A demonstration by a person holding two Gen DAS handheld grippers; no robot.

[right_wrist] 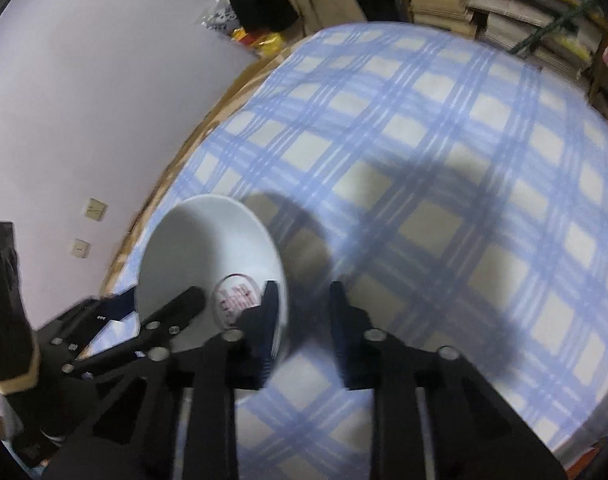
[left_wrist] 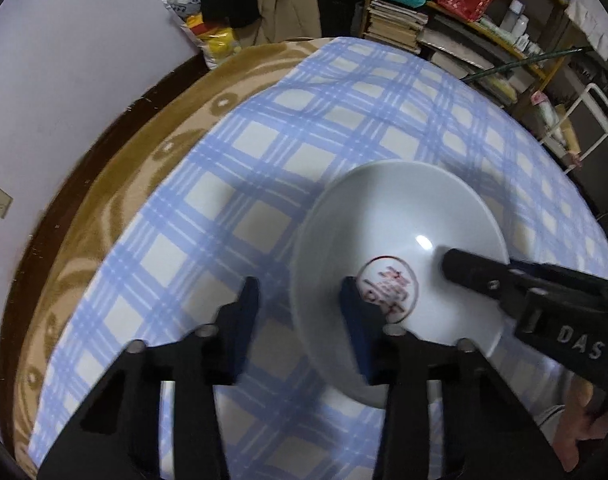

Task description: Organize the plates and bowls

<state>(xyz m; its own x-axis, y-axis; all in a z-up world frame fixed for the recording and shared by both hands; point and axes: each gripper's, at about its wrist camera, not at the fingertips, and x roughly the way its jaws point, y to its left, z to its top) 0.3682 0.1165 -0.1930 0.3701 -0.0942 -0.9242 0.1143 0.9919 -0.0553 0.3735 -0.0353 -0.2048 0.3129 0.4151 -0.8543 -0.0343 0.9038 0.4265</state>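
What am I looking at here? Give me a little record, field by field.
item: white bowl, red emblem inside
surface: blue checked cloth
left gripper: straddles the bowl's rim, one finger inside, not clamped
right gripper: straddles the opposite rim the same way
background: stacked books

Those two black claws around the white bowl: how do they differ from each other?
The left gripper straddles one side of the white bowl's rim, while the right gripper straddles the opposite side. The left gripper's jaws stand wider apart than the right gripper's. Both are black and point steeply down, each with one finger inside the bowl and one outside. Neither visibly squeezes the rim.
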